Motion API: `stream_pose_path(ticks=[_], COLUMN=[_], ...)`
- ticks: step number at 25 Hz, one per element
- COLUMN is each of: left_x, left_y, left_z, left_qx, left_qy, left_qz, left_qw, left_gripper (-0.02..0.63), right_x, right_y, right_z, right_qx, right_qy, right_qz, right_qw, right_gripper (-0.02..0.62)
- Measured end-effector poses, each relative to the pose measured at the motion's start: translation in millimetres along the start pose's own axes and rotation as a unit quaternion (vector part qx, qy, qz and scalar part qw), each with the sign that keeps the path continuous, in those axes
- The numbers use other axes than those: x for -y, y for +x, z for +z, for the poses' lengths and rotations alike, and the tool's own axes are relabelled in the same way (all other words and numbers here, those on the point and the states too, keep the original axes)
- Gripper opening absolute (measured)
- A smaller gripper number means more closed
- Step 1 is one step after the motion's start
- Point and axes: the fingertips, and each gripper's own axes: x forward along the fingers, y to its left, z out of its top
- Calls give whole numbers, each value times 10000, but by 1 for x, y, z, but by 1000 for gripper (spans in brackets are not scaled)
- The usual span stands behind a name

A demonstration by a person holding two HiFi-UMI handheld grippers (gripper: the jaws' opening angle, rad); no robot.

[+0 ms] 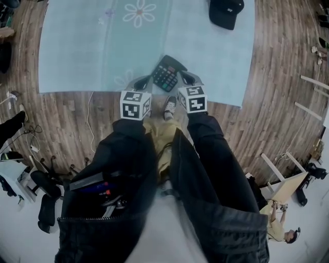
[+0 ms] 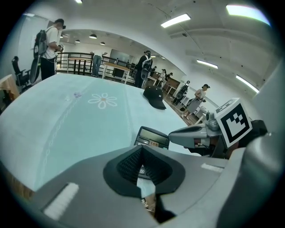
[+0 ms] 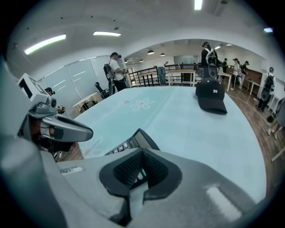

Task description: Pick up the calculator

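Observation:
A black calculator [image 1: 167,73] lies tilted on a pale blue mat [image 1: 77,46], near the mat's front edge. My left gripper [image 1: 144,81] is shut and empty, with its tips just left of the calculator. On the calculator's other side, my right gripper [image 1: 186,77] is also shut and empty. In the left gripper view the calculator [image 2: 151,137] shows just past the closed jaws of the left gripper [image 2: 141,148], with the right gripper [image 2: 191,135] beside it. In the right gripper view the calculator [image 3: 133,141] sits just beyond the right gripper [image 3: 142,152]. Whether either gripper touches it is unclear.
A black cap [image 1: 226,11] lies at the mat's far right. Wooden floor [image 1: 267,102] surrounds the mat, and a white cable [image 1: 90,123] runs across it on the left. My shoe [image 1: 169,107] is just short of the mat's edge. Several people stand far off.

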Motion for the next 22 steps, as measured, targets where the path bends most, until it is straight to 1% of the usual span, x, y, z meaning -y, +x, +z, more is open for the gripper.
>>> stream_pose_path(ticks=[6,10,12,14,17,19,22], left_x=[-4,-2,-2,-2,-2,-2,-5], left_y=[3,4,4,5,5,5,4], left_z=[16,27,29,29,26,24,22], left_qx=[145,268,274,260,222,211,198], left_qy=[96,136,154,155,147,141,122], left_qz=[7,-42,-75,-96,-105,-88,-56], left_qw=[9998,9995,9995,9995,9996,9996,9997], left_gripper=[2,2,2,2,2,2,2], right_x=[10,13,15,16,13,11,9], right_y=[13,23,29,37,46,52,59], right_z=[16,25,29,29,24,20,17], right_qx=[122,113,79,9,-155,-305,-448], right_qy=[-262,-541,-642,-718,-800,-782,-604], right_qz=[17,239,378,529,843,1090,1458], right_qw=[9996,9982,9972,9960,9931,9905,9865], right_gripper=[5,45,62,94,128,130,130])
